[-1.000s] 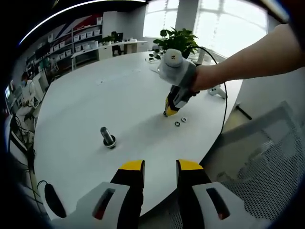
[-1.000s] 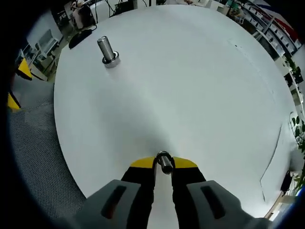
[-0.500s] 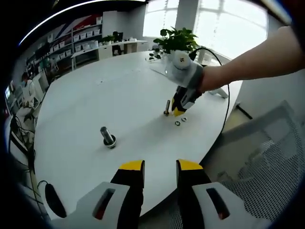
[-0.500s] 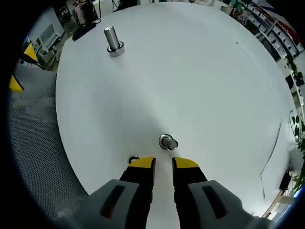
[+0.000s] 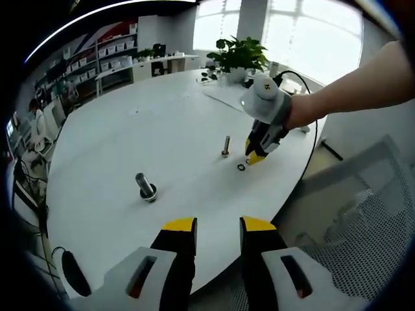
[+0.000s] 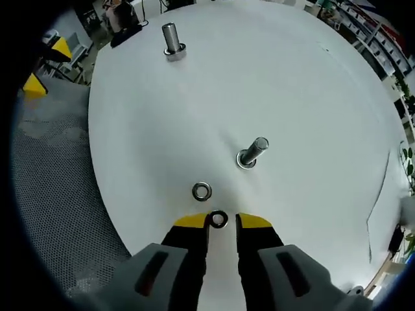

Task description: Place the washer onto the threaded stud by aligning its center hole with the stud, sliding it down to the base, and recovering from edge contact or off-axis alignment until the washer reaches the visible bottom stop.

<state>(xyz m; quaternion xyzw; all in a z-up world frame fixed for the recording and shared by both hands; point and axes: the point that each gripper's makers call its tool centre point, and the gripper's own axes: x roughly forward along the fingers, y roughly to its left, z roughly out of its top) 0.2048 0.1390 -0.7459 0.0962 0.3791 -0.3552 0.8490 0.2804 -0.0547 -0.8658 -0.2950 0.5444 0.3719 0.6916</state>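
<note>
Right gripper (image 6: 217,221) fingers part-open — one washer (image 6: 218,219) between the tips, ungripped.

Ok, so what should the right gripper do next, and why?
Probably close the right gripper on the washer. It lies flat on the table between the jaw tips, which look not yet closed on it. The stud stands bare just ahead, with a second washer lying loose nearby.

Bright window (image 5: 305,32) daylight, soft shadows, edges perhaps slightly blurred.
</note>
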